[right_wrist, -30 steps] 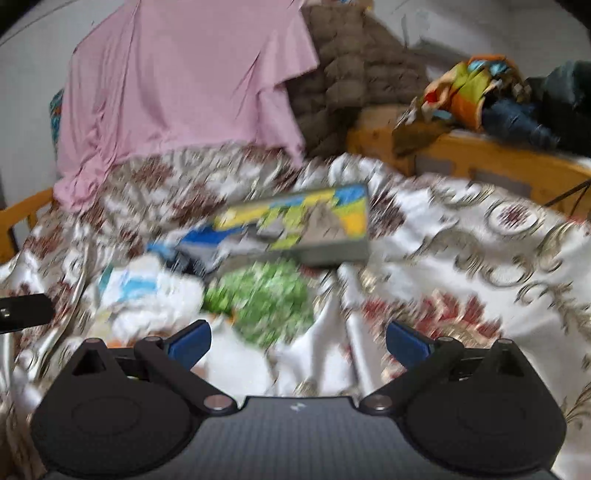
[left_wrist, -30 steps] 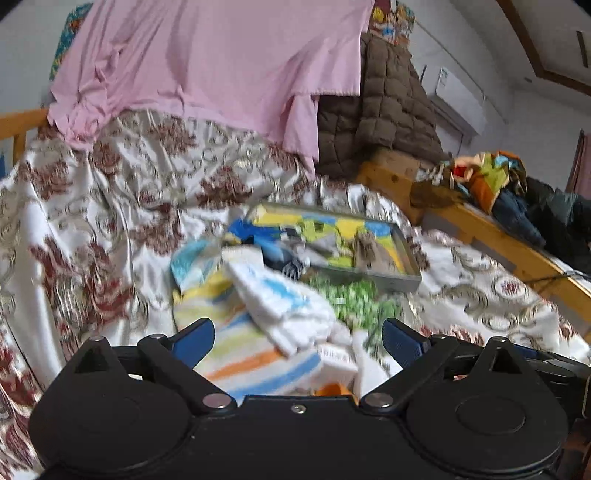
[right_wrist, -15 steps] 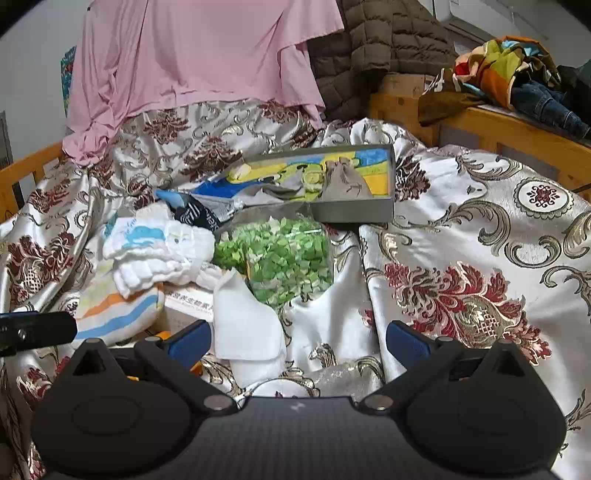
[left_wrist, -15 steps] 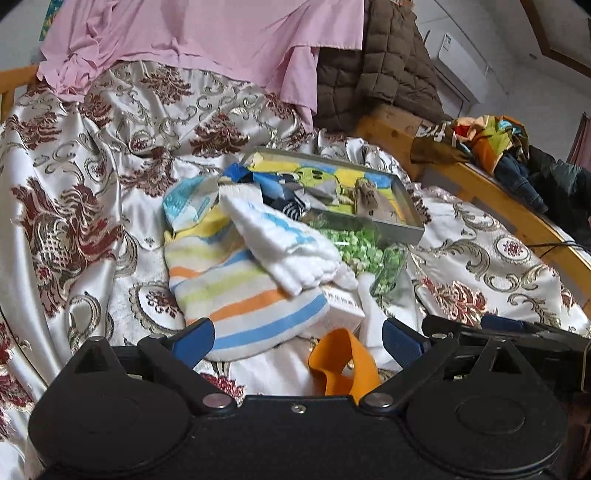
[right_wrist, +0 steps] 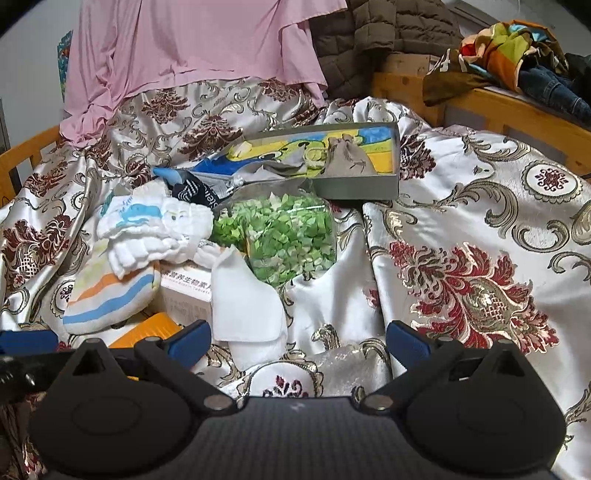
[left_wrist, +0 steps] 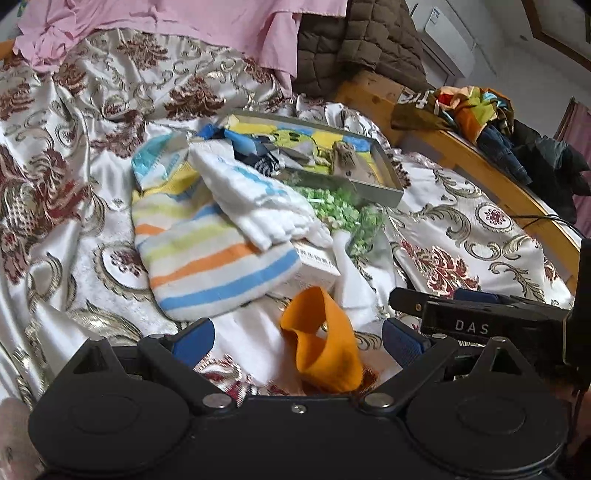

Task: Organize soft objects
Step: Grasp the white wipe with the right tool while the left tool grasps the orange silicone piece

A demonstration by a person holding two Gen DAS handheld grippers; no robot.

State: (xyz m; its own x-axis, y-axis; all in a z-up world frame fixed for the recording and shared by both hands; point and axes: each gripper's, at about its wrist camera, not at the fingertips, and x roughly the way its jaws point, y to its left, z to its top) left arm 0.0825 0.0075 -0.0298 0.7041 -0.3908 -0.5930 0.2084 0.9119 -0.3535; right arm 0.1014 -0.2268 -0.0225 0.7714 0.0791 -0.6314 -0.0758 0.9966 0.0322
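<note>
Both the left gripper and the right gripper are held released. The orange cloth lies just before the striped towel; bedspread could be pinched with it.

**Colours and patterns**

Bedspread: white satin, gold scrolls, dark red florals. Sheet: plain pink. Jacket: brown, quilted. Sock: white with yellow, orange, blue stripes. Cloth: orange. Bag: green bits. Tray: grey, yellow-blue print inside.
</note>
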